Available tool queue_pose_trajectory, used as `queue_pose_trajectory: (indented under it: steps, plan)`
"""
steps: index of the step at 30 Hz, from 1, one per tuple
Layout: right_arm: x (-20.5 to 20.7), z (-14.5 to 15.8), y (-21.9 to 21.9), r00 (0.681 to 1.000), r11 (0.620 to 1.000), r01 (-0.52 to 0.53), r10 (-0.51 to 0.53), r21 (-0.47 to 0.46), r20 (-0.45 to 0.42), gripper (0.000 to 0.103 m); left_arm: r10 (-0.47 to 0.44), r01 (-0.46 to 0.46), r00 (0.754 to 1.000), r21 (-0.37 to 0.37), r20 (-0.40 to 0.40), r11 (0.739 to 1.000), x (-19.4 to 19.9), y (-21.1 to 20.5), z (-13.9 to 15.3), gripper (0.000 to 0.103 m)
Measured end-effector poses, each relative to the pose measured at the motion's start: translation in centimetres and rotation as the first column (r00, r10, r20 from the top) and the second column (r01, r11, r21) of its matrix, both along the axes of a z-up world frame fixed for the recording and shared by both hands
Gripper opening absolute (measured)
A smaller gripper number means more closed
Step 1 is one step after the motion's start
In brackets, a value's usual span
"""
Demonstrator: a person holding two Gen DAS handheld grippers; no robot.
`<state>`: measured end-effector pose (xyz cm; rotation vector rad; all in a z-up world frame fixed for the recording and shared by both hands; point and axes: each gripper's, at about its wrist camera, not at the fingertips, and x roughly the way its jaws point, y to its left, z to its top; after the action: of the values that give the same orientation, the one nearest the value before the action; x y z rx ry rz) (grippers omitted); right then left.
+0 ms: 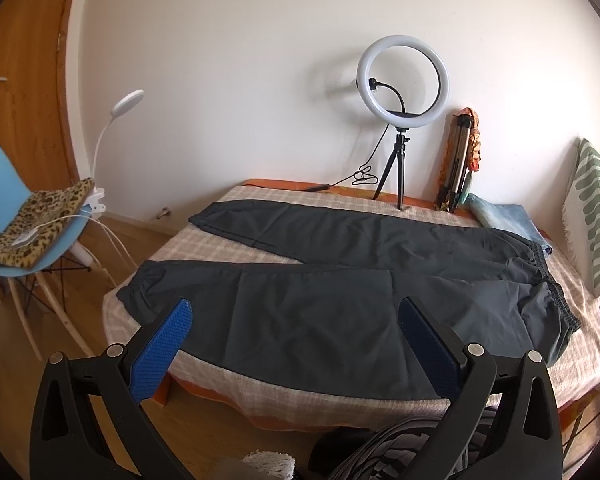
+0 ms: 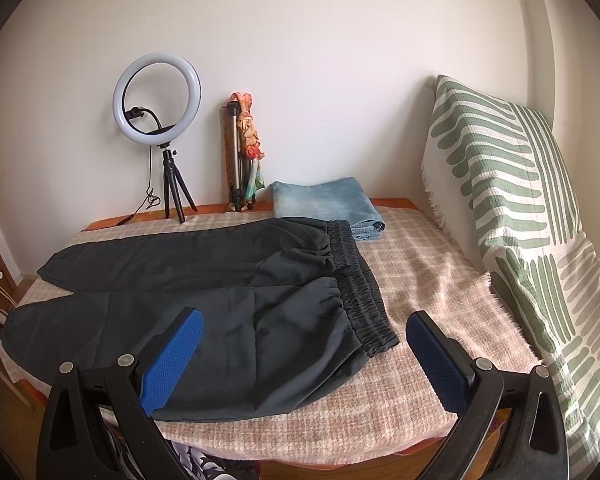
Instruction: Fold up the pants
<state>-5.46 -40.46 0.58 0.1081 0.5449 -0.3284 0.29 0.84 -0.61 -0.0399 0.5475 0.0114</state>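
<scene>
Right now I see the pants (image 1: 340, 280) spread flat on the bed (image 1: 236, 392), lying across a pink-and-cream checked cover. They are dark charcoal, of a thin, slightly creased fabric, with the two legs splayed apart toward the left and the gathered elastic waistband (image 2: 360, 292) at the right. The cuffs at the left ends look gathered too. The near leg reaches close to the near edge of the bed.

My left hand-held gripper (image 1: 296, 320) hangs above the near leg, jaws wide apart, holding nothing. My right hand-held gripper (image 2: 304, 336) is likewise spread wide and empty, poised over the waistband's near corner.

Beyond the pants, a folded pair of light blue jeans (image 2: 328, 204) sits just beside the waistband's far end. A ring light (image 2: 156, 100) stands at the far edge, and a green-patterned pillow (image 2: 512, 216) leans at the right.
</scene>
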Motion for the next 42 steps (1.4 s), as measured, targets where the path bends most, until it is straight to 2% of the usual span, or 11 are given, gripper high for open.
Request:
queue_pose_trajectory:
  steps: [42]
  plan:
    - [0.3,-0.47,0.39,1.0,1.0,-0.017,0.017,-0.003,-0.004,0.103,0.024,-0.024,1.0,0.012,-0.019,1.0,0.47,0.57,-0.55,0.103]
